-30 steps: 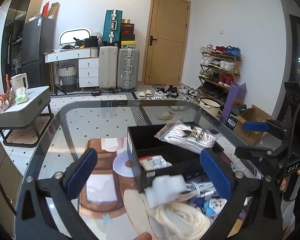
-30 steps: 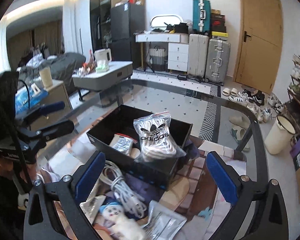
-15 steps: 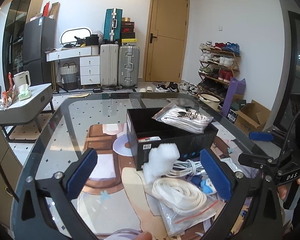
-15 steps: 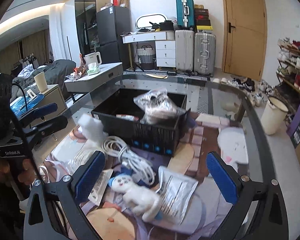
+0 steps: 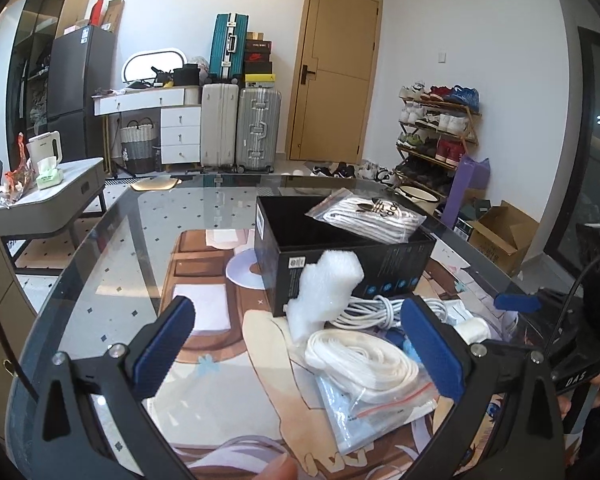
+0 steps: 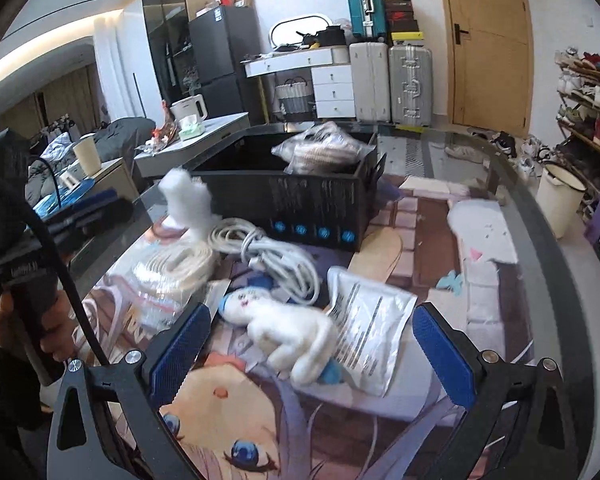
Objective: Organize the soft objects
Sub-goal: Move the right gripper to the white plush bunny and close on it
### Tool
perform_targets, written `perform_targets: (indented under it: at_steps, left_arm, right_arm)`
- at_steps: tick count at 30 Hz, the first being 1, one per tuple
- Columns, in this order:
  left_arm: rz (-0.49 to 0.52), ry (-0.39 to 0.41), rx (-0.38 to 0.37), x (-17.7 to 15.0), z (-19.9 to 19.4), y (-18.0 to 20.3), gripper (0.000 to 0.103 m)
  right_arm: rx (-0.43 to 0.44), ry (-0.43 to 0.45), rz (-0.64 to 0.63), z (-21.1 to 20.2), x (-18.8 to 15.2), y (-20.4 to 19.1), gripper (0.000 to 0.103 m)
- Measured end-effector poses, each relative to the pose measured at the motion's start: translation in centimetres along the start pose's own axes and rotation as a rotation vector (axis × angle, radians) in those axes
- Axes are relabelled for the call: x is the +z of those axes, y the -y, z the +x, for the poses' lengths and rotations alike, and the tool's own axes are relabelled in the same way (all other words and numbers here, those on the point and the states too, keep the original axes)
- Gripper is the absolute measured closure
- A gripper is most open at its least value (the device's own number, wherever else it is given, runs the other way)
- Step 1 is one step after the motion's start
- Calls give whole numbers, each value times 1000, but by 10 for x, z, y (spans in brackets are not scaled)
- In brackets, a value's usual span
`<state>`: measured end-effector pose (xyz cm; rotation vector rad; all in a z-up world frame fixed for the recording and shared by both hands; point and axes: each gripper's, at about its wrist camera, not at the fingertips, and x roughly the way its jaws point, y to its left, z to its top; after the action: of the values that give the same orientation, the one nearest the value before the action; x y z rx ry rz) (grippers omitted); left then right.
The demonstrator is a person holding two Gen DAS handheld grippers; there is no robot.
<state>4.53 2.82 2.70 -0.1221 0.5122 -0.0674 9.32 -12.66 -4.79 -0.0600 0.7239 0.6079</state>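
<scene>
A: We are reading "DAS" in white letters on the dark body of the right gripper (image 5: 516, 303), low at the edge of the left wrist view.

B: We are also noting the Adidas trefoil logo on the clear bag of white laces (image 5: 367, 220) lying across the black box (image 5: 384, 264).

A: We are finding the white label on the box front too small to read.

B: Print on the flat foil pouch (image 6: 370, 336) is blurring; we are logging it as unreadable.

Round glass table (image 5: 112, 248) under a printed cartoon mat (image 6: 432, 240), black box (image 5: 380, 264) on the mat, white foam piece (image 5: 324, 292), coiled white cable (image 6: 268, 252), bagged white strap (image 5: 360, 360), white plush toy (image 6: 288, 328) and flat foil pouch (image 6: 368, 324) all just in front of the box
</scene>
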Motion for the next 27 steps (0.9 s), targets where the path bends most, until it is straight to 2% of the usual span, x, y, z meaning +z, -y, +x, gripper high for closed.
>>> perform_targets:
  at_steps: [7, 11, 16, 20, 23, 27]
  left_arm:
    - [42, -42, 15, -8, 4, 4, 0]
    - [63, -41, 26, -11, 0, 4, 0]
    - [51, -74, -15, -13, 5, 2, 0]
    - [99, -74, -23, -15, 6, 12, 0]
    - [132, -77, -40, -18, 6, 17, 0]
    - [154, -90, -57, -19, 7, 22, 0]
  right_arm:
    - [1, -8, -11, 5, -8, -3, 1]
    - [6, -8, -31, 7, -9, -7, 1]
    - [12, -30, -50, 12, -7, -12, 1]
    - [27, -61, -47, 20, -4, -10, 2]
    - [24, -75, -55, 25, -3, -10, 5]
    - [27, -93, -79, 32, -2, -13, 17]
